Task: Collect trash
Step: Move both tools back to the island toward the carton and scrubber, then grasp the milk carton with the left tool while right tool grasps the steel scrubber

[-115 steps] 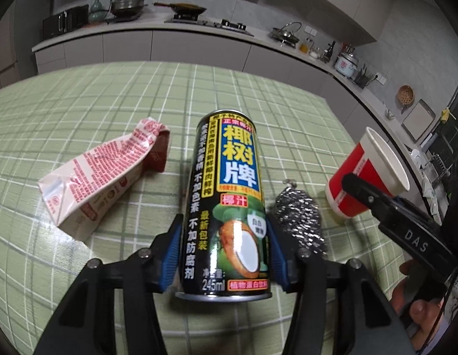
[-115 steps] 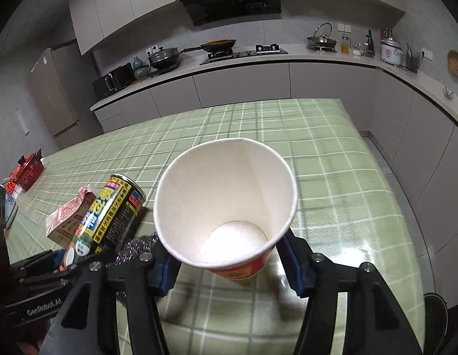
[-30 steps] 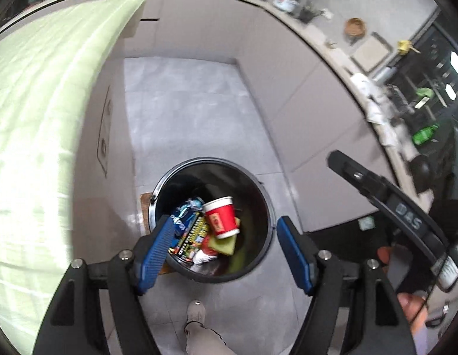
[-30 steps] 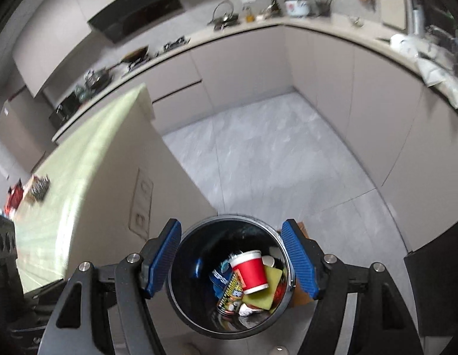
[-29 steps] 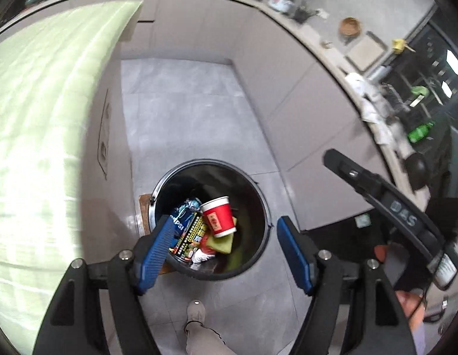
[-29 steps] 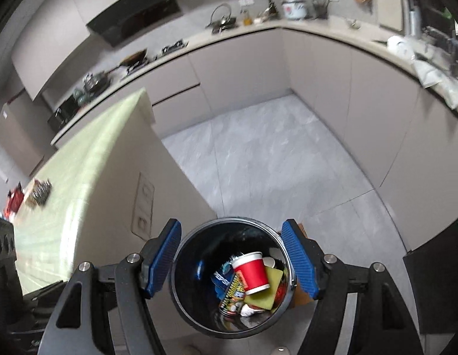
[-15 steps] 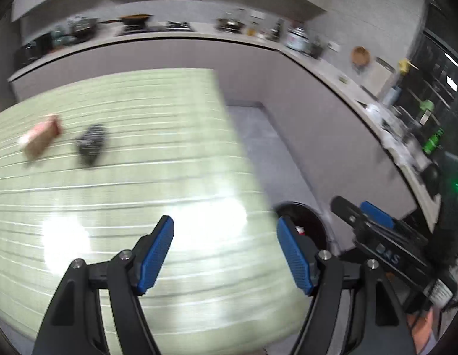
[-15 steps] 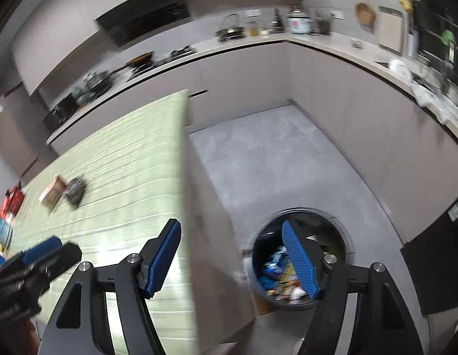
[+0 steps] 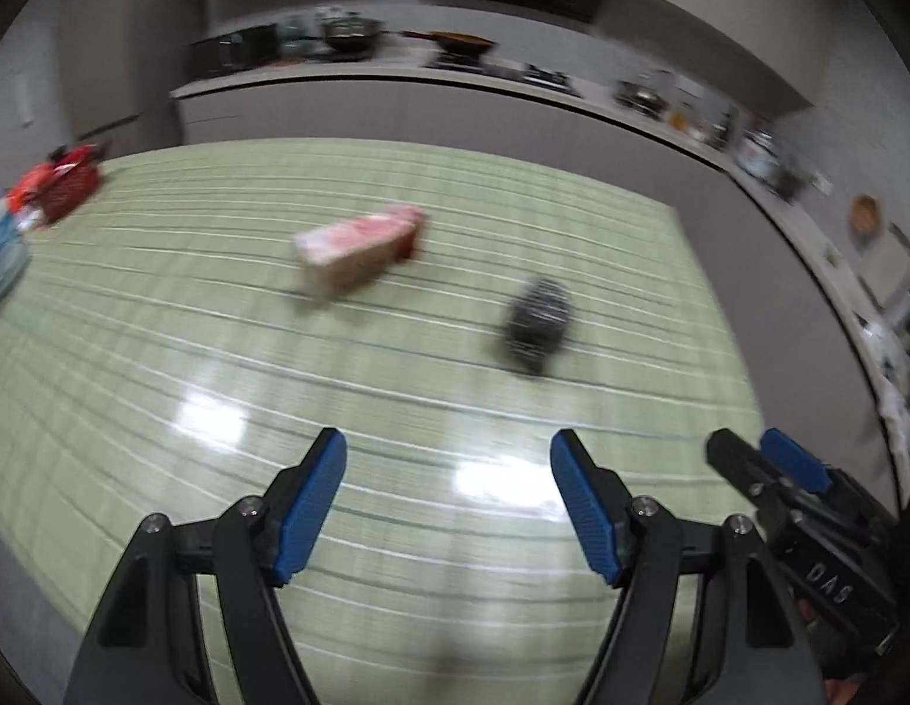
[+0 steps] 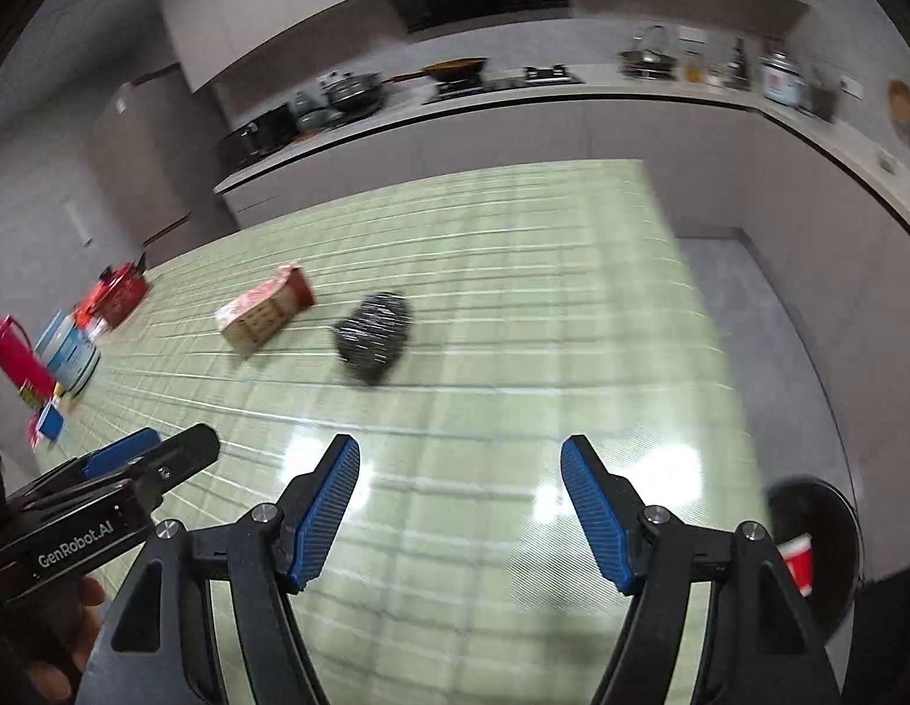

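A crushed pink and white carton (image 9: 361,247) lies on the green checked table (image 9: 161,364), with a dark steel-wool scrubber (image 9: 537,323) to its right. Both also show in the right wrist view, the carton (image 10: 264,308) left of the scrubber (image 10: 372,338). My left gripper (image 9: 449,505) is open and empty above the table's near part. My right gripper (image 10: 460,505) is open and empty too, near the table's right edge. The black trash bin (image 10: 830,534) stands on the floor at the lower right, with a red cup (image 10: 798,558) inside.
Red and blue items (image 10: 61,341) stand at the table's far left. A kitchen counter (image 10: 513,100) with pots runs along the back wall. Grey floor (image 10: 766,352) lies right of the table. The frames are blurred by motion.
Both grippers have swung from over the bin back to the table, still open and empty. The carton and the scrubber are now nearer and more central.
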Demonstrator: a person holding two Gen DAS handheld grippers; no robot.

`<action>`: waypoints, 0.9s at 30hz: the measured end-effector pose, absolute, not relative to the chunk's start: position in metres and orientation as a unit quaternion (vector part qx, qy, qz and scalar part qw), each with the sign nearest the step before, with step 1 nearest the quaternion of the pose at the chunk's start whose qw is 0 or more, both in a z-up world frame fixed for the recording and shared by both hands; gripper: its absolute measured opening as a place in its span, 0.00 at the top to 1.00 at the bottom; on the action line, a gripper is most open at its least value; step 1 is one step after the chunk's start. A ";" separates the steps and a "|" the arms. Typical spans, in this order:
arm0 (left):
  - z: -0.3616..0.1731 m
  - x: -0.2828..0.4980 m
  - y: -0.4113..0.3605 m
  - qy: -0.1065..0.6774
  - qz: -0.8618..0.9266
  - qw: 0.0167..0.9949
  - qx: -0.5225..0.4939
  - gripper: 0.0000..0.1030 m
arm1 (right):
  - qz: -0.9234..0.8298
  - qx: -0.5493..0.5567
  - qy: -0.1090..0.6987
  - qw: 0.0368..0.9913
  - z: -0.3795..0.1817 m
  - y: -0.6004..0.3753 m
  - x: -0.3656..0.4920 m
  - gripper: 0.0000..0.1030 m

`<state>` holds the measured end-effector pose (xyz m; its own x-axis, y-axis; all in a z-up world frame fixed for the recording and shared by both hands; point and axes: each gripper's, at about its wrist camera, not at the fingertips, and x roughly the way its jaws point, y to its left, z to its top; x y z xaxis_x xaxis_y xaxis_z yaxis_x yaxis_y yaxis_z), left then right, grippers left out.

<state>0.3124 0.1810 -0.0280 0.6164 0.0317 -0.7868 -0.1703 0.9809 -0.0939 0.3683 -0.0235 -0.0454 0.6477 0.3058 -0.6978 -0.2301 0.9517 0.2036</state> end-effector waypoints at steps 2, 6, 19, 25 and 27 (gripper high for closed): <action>-0.030 0.317 0.199 0.434 0.070 0.894 -0.082 0.29 | 0.157 0.048 0.392 0.905 -0.047 -0.008 0.376 0.29; -0.034 0.343 0.237 0.432 0.064 0.897 -0.070 0.29 | 0.153 0.043 0.397 0.904 -0.048 0.018 0.398 0.29; -0.054 0.447 0.273 0.451 -0.049 0.890 0.046 0.29 | 0.050 0.073 0.422 0.902 -0.076 0.084 0.461 0.29; -0.068 0.468 0.271 0.462 -0.085 0.881 0.055 0.29 | 0.017 0.072 0.437 0.896 -0.089 0.094 0.486 0.29; -0.072 0.471 0.273 0.464 -0.094 0.879 0.045 0.34 | 0.013 0.073 0.444 0.893 -0.094 0.095 0.492 0.29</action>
<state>0.4707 0.2732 -0.0722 0.5511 -0.1238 -0.8252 0.2082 0.9781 -0.0077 0.4916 0.0946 -0.0938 0.6057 0.0880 -0.7908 0.0417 0.9890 0.1420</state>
